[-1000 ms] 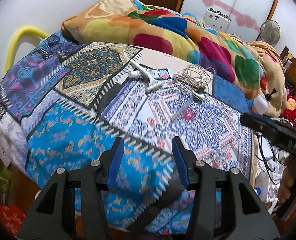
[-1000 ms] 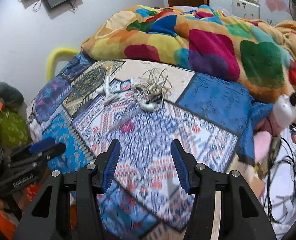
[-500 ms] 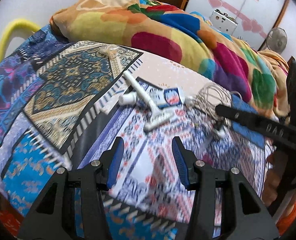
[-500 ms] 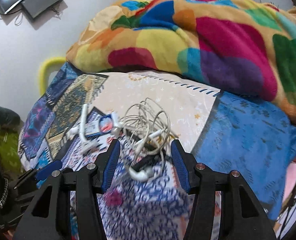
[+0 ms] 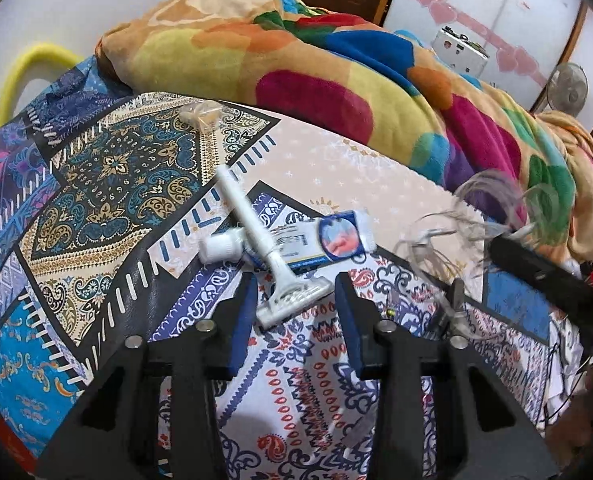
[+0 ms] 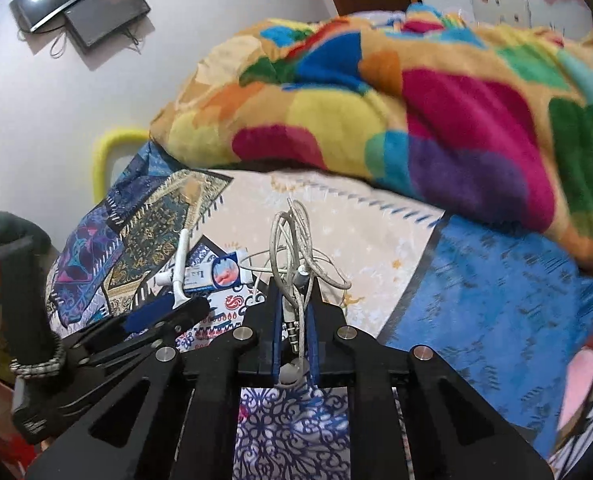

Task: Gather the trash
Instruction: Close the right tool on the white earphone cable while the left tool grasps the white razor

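A white disposable razor (image 5: pixel 256 236) lies across a white toothpaste tube (image 5: pixel 296 240) on the patterned bedspread. My left gripper (image 5: pixel 294 304) is open, its blue fingers on either side of the razor's head. My right gripper (image 6: pixel 294 300) is shut on a tangle of white earphone cables (image 6: pixel 292 248), which it holds just above the bed; the tangle also shows blurred in the left wrist view (image 5: pixel 468 220). The razor (image 6: pixel 182 256) and tube (image 6: pixel 212 274) lie left of the right gripper. A small clear wrapper (image 5: pixel 202 114) lies farther back.
A crumpled multicolour blanket (image 5: pixel 336 72) is heaped along the far side of the bed. A yellow bed rail (image 5: pixel 20 72) stands at the left. A fan (image 5: pixel 568 90) and wardrobe doors are behind. Cables and clutter sit past the bed's right edge.
Both grippers moved forward over the bed. The right gripper closed on the earphone cables and lifted them. The left gripper came up to the razor's head, still open.
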The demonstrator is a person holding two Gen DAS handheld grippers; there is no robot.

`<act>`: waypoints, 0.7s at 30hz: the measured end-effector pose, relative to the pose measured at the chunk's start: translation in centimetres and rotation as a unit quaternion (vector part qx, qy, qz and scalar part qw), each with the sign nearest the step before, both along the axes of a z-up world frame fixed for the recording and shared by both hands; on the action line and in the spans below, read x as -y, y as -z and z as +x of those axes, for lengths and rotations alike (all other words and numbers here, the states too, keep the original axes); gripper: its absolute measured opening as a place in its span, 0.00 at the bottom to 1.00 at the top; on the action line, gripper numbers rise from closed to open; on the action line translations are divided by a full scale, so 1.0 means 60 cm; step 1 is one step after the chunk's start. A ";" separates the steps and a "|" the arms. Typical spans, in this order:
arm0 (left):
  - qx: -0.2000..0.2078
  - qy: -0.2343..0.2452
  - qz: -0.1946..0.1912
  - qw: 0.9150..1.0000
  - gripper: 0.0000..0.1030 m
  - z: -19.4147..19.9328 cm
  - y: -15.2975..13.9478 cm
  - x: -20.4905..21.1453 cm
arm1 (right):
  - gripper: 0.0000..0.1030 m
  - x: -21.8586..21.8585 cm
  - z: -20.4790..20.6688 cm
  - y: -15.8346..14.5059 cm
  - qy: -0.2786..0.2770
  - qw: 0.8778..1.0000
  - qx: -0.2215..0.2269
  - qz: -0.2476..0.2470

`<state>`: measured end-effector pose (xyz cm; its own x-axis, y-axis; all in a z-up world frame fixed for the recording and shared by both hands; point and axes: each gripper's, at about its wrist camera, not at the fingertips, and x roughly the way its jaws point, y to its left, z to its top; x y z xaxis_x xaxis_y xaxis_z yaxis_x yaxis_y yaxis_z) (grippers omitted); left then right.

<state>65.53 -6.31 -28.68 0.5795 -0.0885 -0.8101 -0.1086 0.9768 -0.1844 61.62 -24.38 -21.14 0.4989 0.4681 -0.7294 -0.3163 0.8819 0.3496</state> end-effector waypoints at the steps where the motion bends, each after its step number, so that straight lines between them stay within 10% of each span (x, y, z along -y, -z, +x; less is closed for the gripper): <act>1: 0.002 0.004 0.005 1.000 0.32 -0.004 -0.002 0.002 | 0.09 0.001 -0.005 -0.007 0.000 1.000 0.008 -0.007; 21: 0.055 0.065 -0.001 0.996 0.31 -0.200 -0.137 0.005 | 0.09 0.037 -0.145 -0.066 0.009 0.999 0.026 -0.032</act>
<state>53.50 -6.60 -20.49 0.6488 -0.1708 -0.7415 0.0401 0.9808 -0.1909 52.93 -26.61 -17.18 0.5446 0.4120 -0.7305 -0.3163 0.9076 0.2761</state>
